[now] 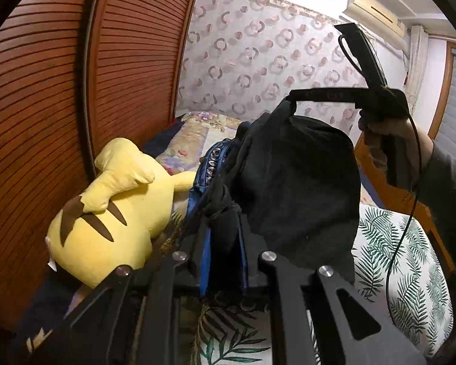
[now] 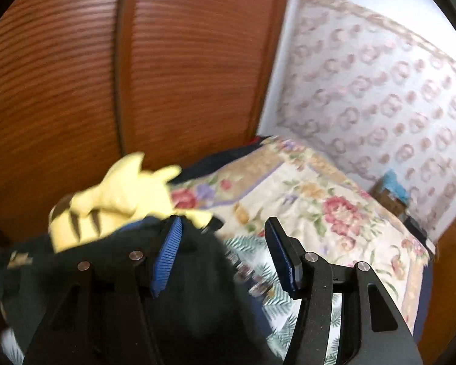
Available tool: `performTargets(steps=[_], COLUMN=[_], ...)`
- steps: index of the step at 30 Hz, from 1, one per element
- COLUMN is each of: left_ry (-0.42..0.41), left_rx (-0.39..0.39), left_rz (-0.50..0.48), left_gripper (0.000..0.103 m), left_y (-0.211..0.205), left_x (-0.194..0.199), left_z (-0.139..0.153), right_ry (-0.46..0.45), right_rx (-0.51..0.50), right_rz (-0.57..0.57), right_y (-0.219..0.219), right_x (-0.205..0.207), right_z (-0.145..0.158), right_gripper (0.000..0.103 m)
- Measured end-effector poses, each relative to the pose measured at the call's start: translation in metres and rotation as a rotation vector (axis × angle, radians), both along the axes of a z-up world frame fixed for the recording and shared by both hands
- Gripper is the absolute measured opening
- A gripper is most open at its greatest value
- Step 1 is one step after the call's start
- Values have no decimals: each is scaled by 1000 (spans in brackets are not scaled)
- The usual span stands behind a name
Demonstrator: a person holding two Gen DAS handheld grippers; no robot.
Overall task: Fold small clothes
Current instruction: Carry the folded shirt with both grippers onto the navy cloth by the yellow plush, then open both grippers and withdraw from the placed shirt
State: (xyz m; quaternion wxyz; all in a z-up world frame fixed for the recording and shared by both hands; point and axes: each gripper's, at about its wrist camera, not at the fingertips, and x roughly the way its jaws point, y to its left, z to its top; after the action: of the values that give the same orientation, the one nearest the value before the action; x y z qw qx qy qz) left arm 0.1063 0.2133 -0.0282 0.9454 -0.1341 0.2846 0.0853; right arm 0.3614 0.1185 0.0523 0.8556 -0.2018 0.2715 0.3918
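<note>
A small black garment point(image 1: 291, 188) hangs in the air over the bed. My left gripper point(image 1: 225, 213) is shut on a bunched corner of it. My right gripper point(image 1: 291, 97) shows in the left wrist view at the upper right, held by a hand; one finger tip hooks the garment's top edge. In the right wrist view my right gripper point(image 2: 225, 243) is open, its blue pads apart, and the black garment point(image 2: 197, 298) drapes over its left finger point(image 2: 167, 252). That view is blurred.
A yellow plush toy point(image 1: 106, 210) lies on the bed at the left, against brown louvred wardrobe doors point(image 1: 45, 106). A leaf-print sheet point(image 1: 410, 261) covers the near bed, a floral quilt point(image 2: 319, 200) lies farther back. A patterned wall is behind.
</note>
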Motion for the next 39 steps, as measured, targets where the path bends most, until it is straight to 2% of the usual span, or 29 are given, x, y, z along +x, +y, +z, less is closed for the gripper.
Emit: performTargets(steps=[6, 8, 13, 17, 27, 39], left_ry=[-22, -29, -53, -68, -60, -74], left_rx=[33, 47, 84, 104, 155, 173], left_rz=[-29, -30, -63, -107, -198, -257], left_gripper=[18, 20, 23, 25, 29, 29], left_y=[-11, -14, -34, -57, -130, -200], left_x=[-11, -14, -25, -30, -31, -36], left_z=[12, 17, 32, 40, 47, 61], right_ry=[8, 9, 27, 34, 31, -29], right_rx=[22, 14, 62, 107, 179, 266], right_rz=[-40, -56, -67, -109, -291, -477], right_y=[-37, -49, -102, -157, -282, -375], right_x=[-9, -16, -55, -98, -183, -255], right_z=[14, 16, 21, 18, 3, 16], right_gripper=[59, 65, 67, 76, 77, 77])
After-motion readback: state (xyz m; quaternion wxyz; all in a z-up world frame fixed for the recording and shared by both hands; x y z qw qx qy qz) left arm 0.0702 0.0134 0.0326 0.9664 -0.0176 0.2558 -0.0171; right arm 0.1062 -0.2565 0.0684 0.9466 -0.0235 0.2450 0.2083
